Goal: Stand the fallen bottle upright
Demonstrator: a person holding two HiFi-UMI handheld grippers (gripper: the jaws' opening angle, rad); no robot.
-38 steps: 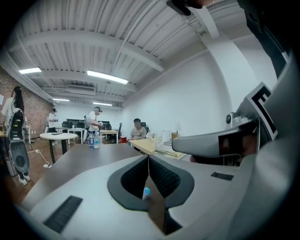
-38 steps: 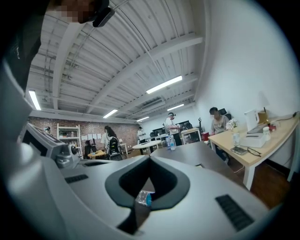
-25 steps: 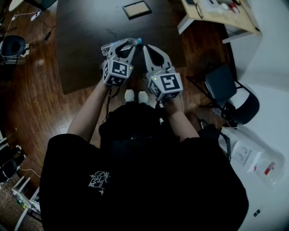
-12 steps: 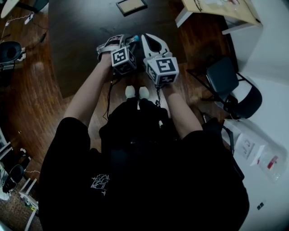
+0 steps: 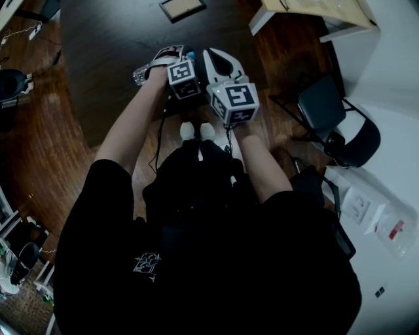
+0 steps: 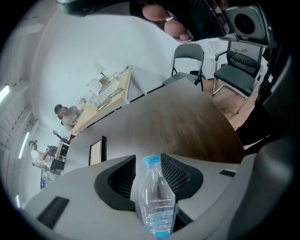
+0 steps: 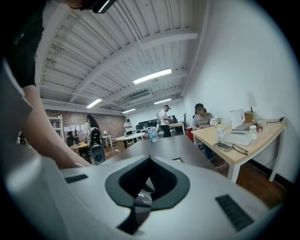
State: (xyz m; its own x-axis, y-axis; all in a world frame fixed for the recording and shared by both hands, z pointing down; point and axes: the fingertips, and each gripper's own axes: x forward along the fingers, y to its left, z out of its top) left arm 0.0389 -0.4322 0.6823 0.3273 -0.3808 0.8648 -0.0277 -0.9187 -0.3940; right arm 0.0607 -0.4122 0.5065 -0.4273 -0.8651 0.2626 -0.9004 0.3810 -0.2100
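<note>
Clear plastic fills the gap in front of you: the water bottle sits between the two jaws of your left gripper, its blue cap out toward the jaw tips and its base close to the camera. Those jaws have just been opening and now stand spread to either side of the bottle. Neither pad visibly squeezes it.

From the head view, the bottle's clear body shows just left of your left hand, and the cap sits beside that gripper's marker cube, above the near edge of the dark wooden table. Whether the bottle rests on the tabletop cannot be told.

Your right gripper is just beside the left one. Its jaws are together at the tips, with nothing between them. A flat framed panel lies farther back on the table, well apart from both grippers, and a black chair stands off to the right.
</note>
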